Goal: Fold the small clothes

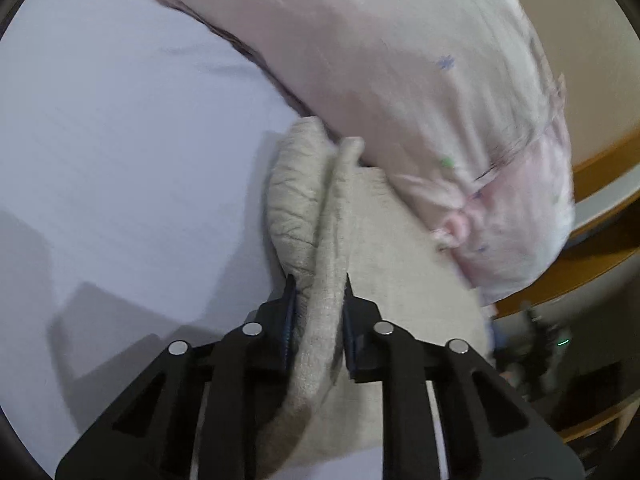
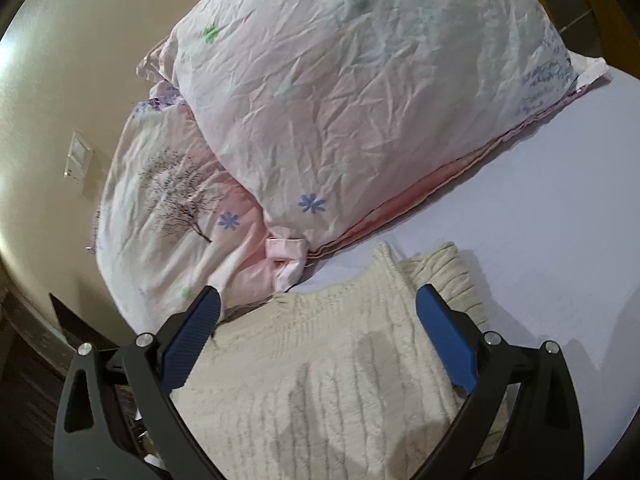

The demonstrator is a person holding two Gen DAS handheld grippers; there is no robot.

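Note:
A cream knitted sweater [image 1: 384, 232] lies on the pale lilac bed sheet [image 1: 120, 140], up against the pillows. My left gripper [image 1: 318, 284] is shut on a raised fold of the sweater, which runs between its fingers toward the camera. In the right wrist view the sweater [image 2: 320, 380] lies flat under my right gripper [image 2: 318, 300], which is open wide and empty, its blue pads [image 2: 444, 332] on either side of the knit just above it. A ribbed cuff or hem [image 2: 460, 276] lies at the sweater's far right.
A large pink floral pillow [image 2: 360, 100] lies right behind the sweater, with a second one [image 2: 168, 208] under it to the left. A beige wall with a switch plate [image 2: 78, 158] stands behind. A wooden bed frame [image 1: 600, 160] runs along the right.

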